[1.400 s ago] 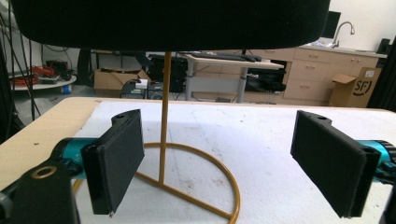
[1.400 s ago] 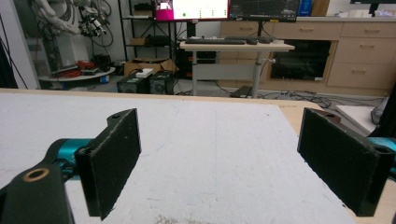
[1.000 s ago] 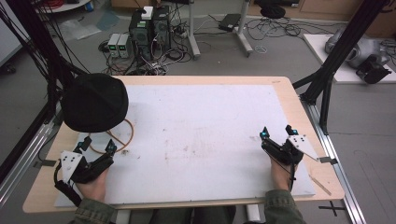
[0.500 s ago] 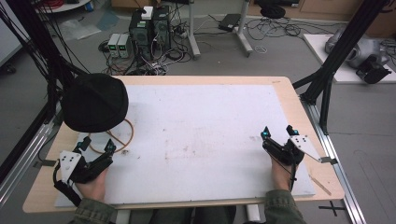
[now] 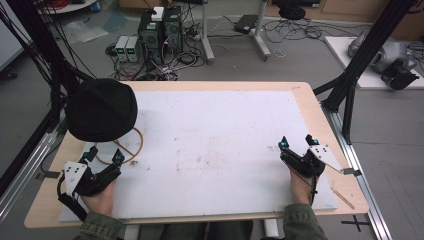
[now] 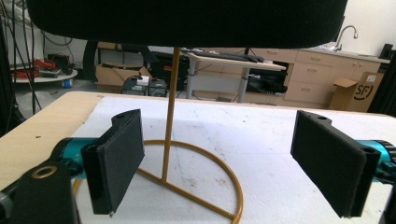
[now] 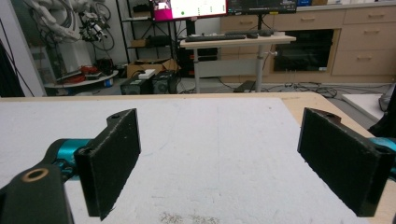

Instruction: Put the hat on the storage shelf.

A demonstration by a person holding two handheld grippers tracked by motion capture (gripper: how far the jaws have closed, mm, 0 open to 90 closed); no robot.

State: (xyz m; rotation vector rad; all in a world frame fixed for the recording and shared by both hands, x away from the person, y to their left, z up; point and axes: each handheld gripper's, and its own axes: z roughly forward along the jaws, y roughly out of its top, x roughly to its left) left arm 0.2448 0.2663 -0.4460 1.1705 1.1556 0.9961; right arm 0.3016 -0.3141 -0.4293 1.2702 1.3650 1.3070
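Both grippers' jaws apart: left gripper (image 5: pixel 104 157) by hat stand (image 5: pixel 131 145), right gripper (image 5: pixel 297 142) over white board (image 5: pixel 220 140).

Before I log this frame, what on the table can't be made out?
- Stand top: left gripper view, hidden under the black hat, itself cut by the top edge.
- Stand's ring base: high view, far part hidden by the hat.
- Marks on the white board: high view, too faint to identify.
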